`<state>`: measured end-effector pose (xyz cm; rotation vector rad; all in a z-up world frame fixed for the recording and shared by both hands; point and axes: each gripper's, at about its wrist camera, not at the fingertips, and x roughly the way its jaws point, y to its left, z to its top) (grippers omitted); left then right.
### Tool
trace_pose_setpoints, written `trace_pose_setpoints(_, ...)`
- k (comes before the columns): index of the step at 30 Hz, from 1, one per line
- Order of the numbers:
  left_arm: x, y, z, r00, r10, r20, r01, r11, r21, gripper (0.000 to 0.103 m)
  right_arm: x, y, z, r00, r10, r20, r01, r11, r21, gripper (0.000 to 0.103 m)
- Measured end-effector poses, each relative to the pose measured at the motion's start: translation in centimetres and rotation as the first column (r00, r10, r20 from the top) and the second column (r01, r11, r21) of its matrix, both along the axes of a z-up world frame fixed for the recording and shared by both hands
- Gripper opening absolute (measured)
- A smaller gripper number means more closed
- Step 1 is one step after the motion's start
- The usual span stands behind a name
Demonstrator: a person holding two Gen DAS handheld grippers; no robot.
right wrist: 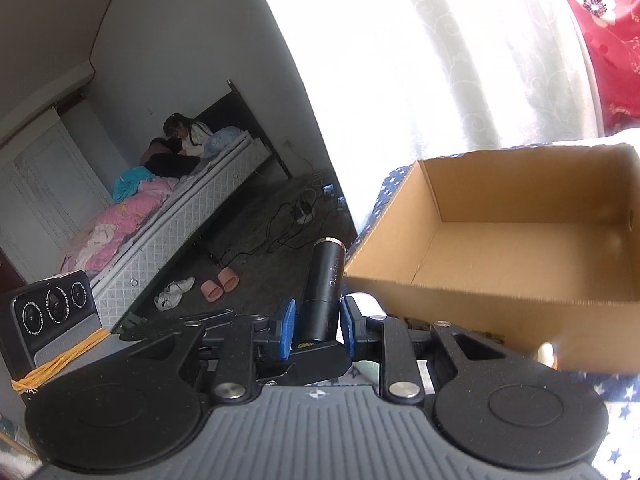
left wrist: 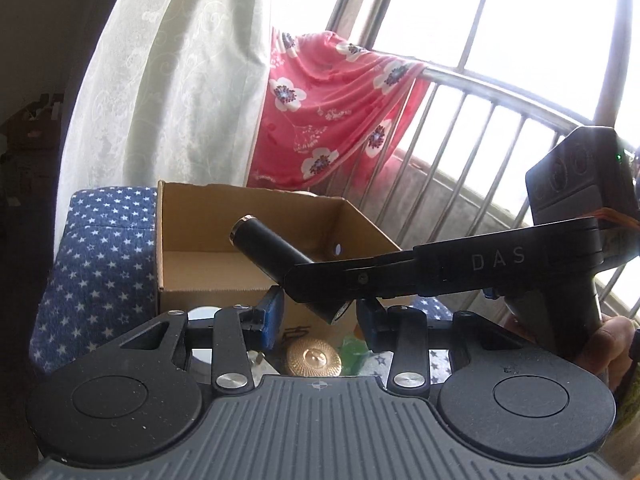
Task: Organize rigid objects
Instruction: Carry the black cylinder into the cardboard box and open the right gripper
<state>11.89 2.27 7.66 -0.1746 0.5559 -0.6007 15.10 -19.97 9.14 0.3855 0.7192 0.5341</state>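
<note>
My right gripper (right wrist: 318,326) is shut on a black tube with a gold rim (right wrist: 325,284), held upright in the air left of an open cardboard box (right wrist: 472,304). In the left wrist view the same tube (left wrist: 268,246) sticks out tilted from the right gripper (left wrist: 320,292), in front of the box (left wrist: 180,240), whose floor looks bare. My left gripper (left wrist: 320,318) is open and empty, its blue pads apart below the tube. A gold round lid (left wrist: 314,360) and a green object (left wrist: 354,354) lie beneath it.
The box stands on a blue cloth with white stars (left wrist: 96,260). A white curtain (left wrist: 168,80), a red flowered cloth (left wrist: 332,108) and a metal railing (left wrist: 480,140) are behind. A bed (right wrist: 168,216) and floor cables (right wrist: 280,224) lie far left.
</note>
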Motion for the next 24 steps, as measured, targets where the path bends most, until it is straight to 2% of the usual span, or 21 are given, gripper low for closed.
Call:
trace_pose_setpoints(6,8.1,-0.1,-0.2,0.995,-0.009,-0.104,0.016,0.998,0.063,0.039,7.7,-1.0,-0.2,0.991,-0.03,-0.129,0.03,1.0,-0.003,0.024)
trace_pose_setpoints(10,13.1,-0.3,-1.2,0.978,0.003,-0.208,0.013,0.997,0.077,0.039,12.8,-1.5,-1.8,0.974,-0.056,-0.22,0.055,0.998,-0.011,0.024)
trace_pose_setpoints(13,16.6,-0.8,-2.0,0.965,0.032,-0.26,-0.002,0.993,0.115,0.039,16.1,-1.6,-3.6,0.957,-0.085,-0.276,0.081,0.996,-0.026,0.024)
trace_pose_setpoints(19,21.4,-1.9,-3.6,0.954,0.115,-0.277,-0.054,0.974,0.22,0.04,21.4,-2.2,-6.9,0.922,-0.124,-0.366,0.124,0.992,-0.024,0.024)
trace_pose_setpoints(24,22.5,-1.8,-3.6,0.953,0.12,-0.279,-0.066,0.978,0.196,0.04,24.6,-2.6,-9.8,0.887,-0.147,-0.437,0.143,0.989,-0.042,0.024)
